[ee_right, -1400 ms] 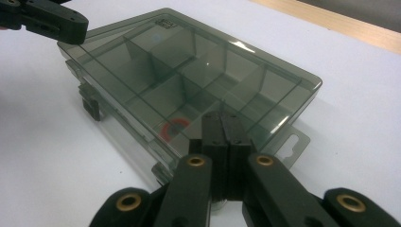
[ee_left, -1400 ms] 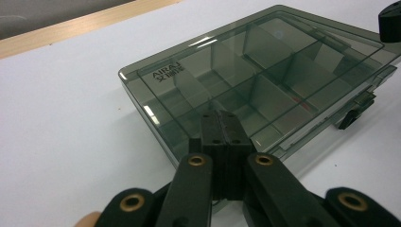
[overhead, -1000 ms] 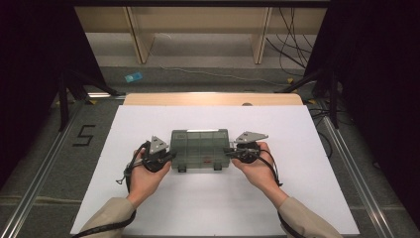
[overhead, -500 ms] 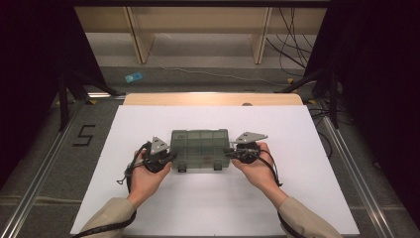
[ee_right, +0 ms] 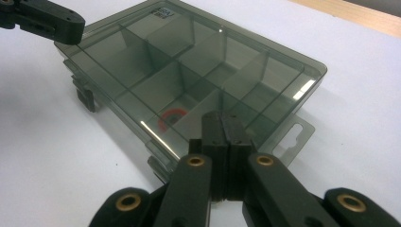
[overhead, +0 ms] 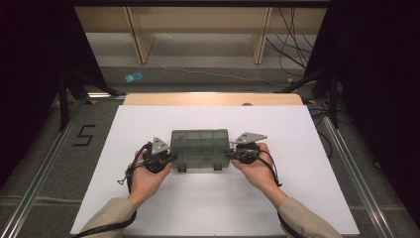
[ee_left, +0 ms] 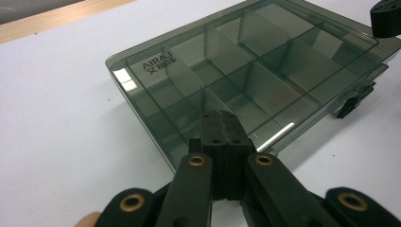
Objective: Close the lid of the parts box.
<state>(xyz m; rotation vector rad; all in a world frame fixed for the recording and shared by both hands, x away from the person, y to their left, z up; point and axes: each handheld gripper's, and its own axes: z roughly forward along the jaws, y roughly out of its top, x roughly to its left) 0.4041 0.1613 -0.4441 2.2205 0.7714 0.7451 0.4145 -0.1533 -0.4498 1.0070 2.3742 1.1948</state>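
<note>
We see a white tabletop (overhead: pixel 297 198) from above, with a person's two forearms coming in from the near edge. Each hand holds a two-jaw tool. Between them, near the middle of the tabletop, lies a smoky, see-through compartment box (overhead: pixel 199 148), flat and with its lid closed. It is split by dividers into several cells, and a small red ring (ee_right: pixel 171 118) sits in one cell near the right end.

The left tool (overhead: pixel 167 159) rests at the box's left end, its jaws pressed together with nothing between them. The right tool (overhead: pixel 233 153) sits at the box's right end, jaws likewise pressed together and empty. In the left tool's own view its closed tips (ee_left: pixel 221 124) lie over the lid's near edge; whether they touch it we cannot tell. In the right tool's view the tips (ee_right: pixel 222 124) lie over the end by the hang tab (ee_right: pixel 294 138).

We judge the step in hand to be steadying or squaring the box between both tools. To do it well, we would press evenly from both ends, keep the tips low against the box walls, and keep clear of the two latches (overhead: pixel 198 168) on the near side.
</note>
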